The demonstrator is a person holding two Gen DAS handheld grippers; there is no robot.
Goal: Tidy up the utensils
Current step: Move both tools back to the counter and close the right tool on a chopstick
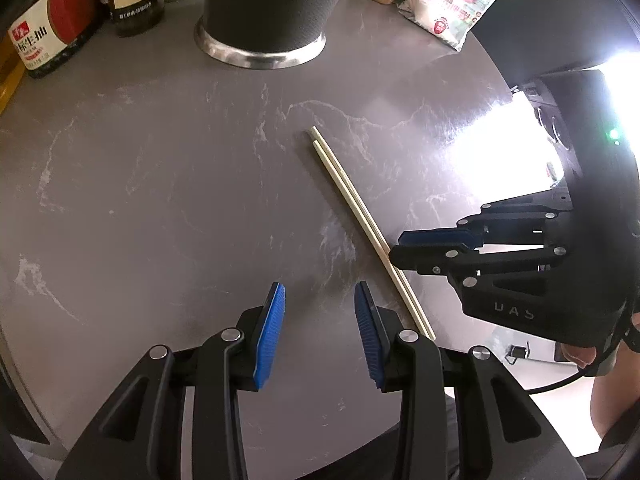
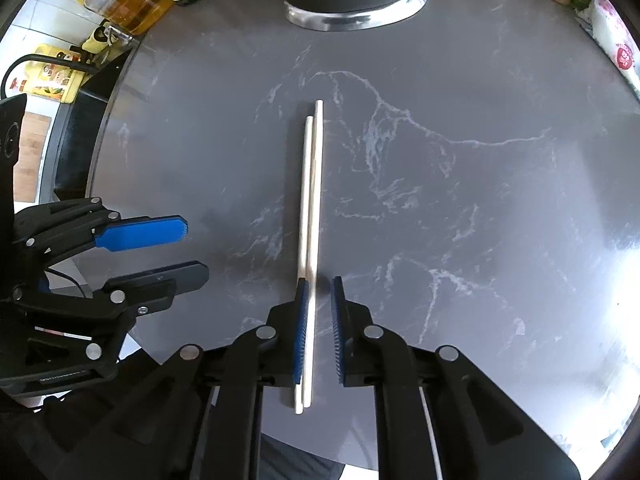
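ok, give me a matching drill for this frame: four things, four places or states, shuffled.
1. chopsticks
2. left tongs
3. right tongs
4. black container

A. straddling the near end of the pair, gap showing at one pad
B. standing at the back, steel-rimmed base
C. lying flat side by side on the table
D. open over bare tabletop, nothing between

Pairs: 1-C, 2-D, 3-A, 4-B
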